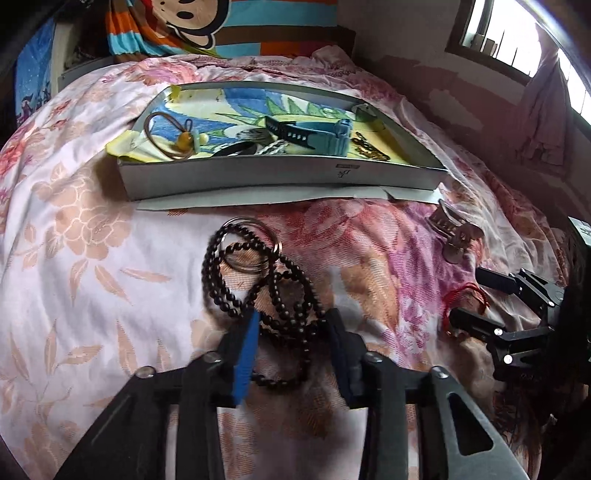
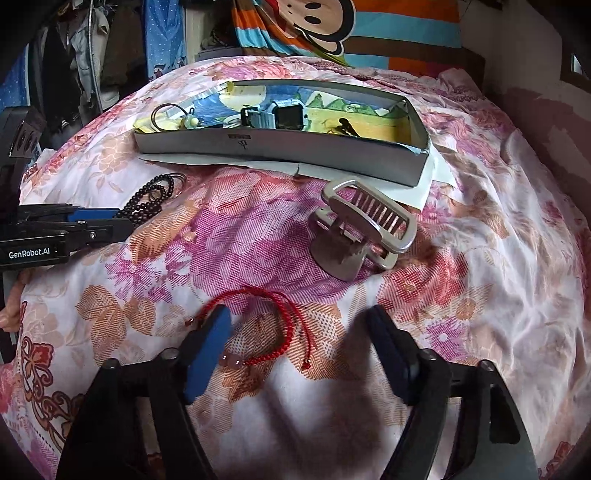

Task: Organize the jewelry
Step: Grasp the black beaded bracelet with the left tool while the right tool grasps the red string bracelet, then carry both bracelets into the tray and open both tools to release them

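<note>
A black bead necklace [image 1: 273, 295] lies coiled on the floral bedspread with silver rings [image 1: 251, 243] under it. My left gripper [image 1: 291, 325] is open, its fingers on either side of the necklace's near loops. A red cord bracelet [image 2: 273, 325] lies between the fingers of my open right gripper [image 2: 299, 325]. A grey hair claw clip [image 2: 362, 229] lies just beyond it. A shallow grey box [image 1: 280, 177] further back holds a blue watch [image 1: 325, 133], a brown hair tie [image 1: 166, 136] and a dark chain [image 1: 369, 147].
The box sits on its flattened lid [image 2: 417, 188]. A striped monkey-print pillow [image 1: 221, 26] lies at the head of the bed. A wall with a window [image 1: 509, 37] is to the right. Hanging clothes [image 2: 74, 66] are at the left.
</note>
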Demonstrator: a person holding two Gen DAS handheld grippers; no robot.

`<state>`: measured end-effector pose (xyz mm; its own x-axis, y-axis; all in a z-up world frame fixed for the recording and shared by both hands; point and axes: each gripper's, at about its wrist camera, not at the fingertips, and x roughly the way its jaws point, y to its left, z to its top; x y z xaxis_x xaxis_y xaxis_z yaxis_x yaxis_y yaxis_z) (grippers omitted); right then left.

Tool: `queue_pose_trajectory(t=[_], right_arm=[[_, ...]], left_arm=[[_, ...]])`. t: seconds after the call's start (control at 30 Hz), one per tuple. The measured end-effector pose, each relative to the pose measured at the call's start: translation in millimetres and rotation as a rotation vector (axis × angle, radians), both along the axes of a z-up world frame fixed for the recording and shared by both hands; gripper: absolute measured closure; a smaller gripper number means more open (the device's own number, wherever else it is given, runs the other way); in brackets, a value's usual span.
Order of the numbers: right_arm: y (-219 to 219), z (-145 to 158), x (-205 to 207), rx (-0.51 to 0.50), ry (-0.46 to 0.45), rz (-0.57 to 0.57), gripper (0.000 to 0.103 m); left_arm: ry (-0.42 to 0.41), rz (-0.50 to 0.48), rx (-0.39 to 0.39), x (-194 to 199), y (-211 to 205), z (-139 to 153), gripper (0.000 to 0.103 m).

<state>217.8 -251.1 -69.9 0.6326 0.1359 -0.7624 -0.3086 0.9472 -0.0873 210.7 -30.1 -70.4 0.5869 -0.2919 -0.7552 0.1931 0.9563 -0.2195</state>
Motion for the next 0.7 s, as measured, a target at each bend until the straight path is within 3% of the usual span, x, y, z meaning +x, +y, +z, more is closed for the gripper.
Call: queue_pose_trajectory(t=[0.03,0.17,0.3,0.4,0.5,0.7], right_arm=[[-1,0,-1,0.004,0.004,-0.007,0.045],[0,-1,-2,0.015,0.038,-0.009,0.058],[-1,-1,-7,0.038,0.046,0.001,0.082],[-4,1,-11,0.078,0.053,0.000,0.092],[-8,5,-15,0.112,0.040,-0.004,0.098],[-10,17,-18,0.144,-0.002,0.005,0.100]], left_arm=[[0.001,0.013,0.004,-1,1,-1,0.083],[-0.014,0.036,-0.003,-5,5,1,0.091],[-0.015,0.038,0.009,-16,5,5,0.091],[-0.007,0.040,0.019,-29,3,10,0.091],[0.002,0.034,0.034,-39,0,16,0.091],[0.032,0.025,0.025,-45,0,35,0.092]])
